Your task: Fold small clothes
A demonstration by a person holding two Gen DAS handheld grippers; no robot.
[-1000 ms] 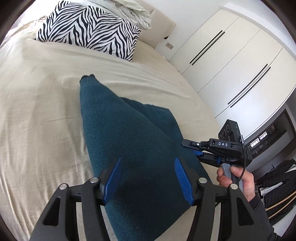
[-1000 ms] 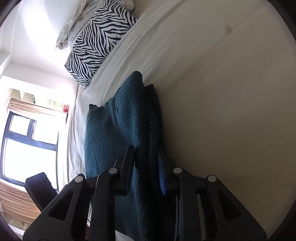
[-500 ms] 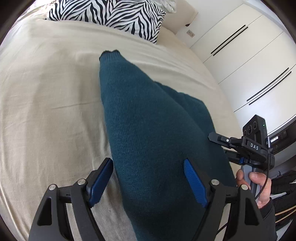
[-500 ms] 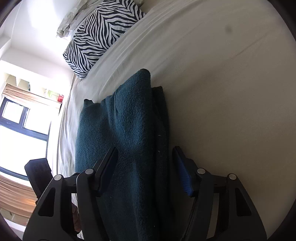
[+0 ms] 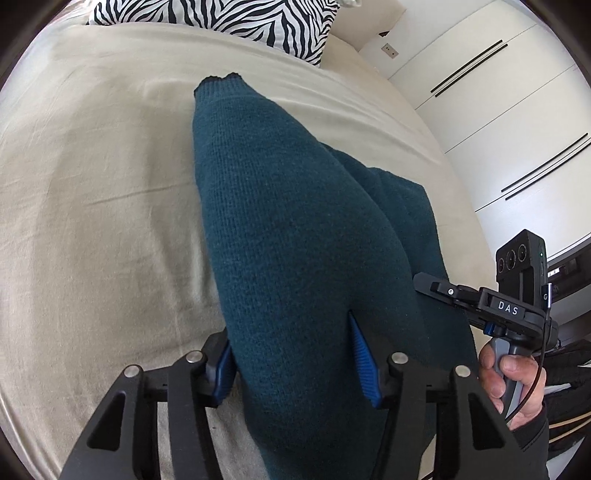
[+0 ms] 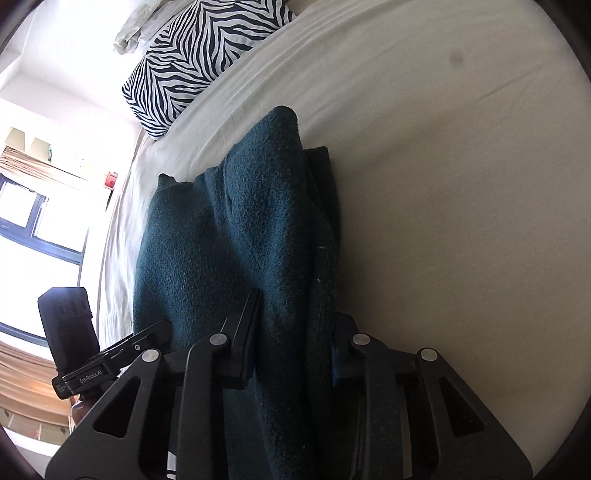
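Observation:
A dark teal knitted sweater lies folded lengthwise on the beige bed sheet, cuff end pointing at the pillow. My left gripper is at its near end, jaws closing, and the blue pads press into a thick fold of it. In the right wrist view the same sweater runs up the middle. My right gripper has its jaws closing on the stacked right edge, with fabric filling the gap. A hand holds the right gripper's handle.
A zebra-striped pillow lies at the head of the bed. White wardrobe doors stand along the right side. A window is beyond the bed's left edge. Bare sheet spreads right of the sweater.
Both pairs of jaws stood wide around the sweater half a second ago and have closed onto its folds. Over the second the left gripper sank closer to the sweater.

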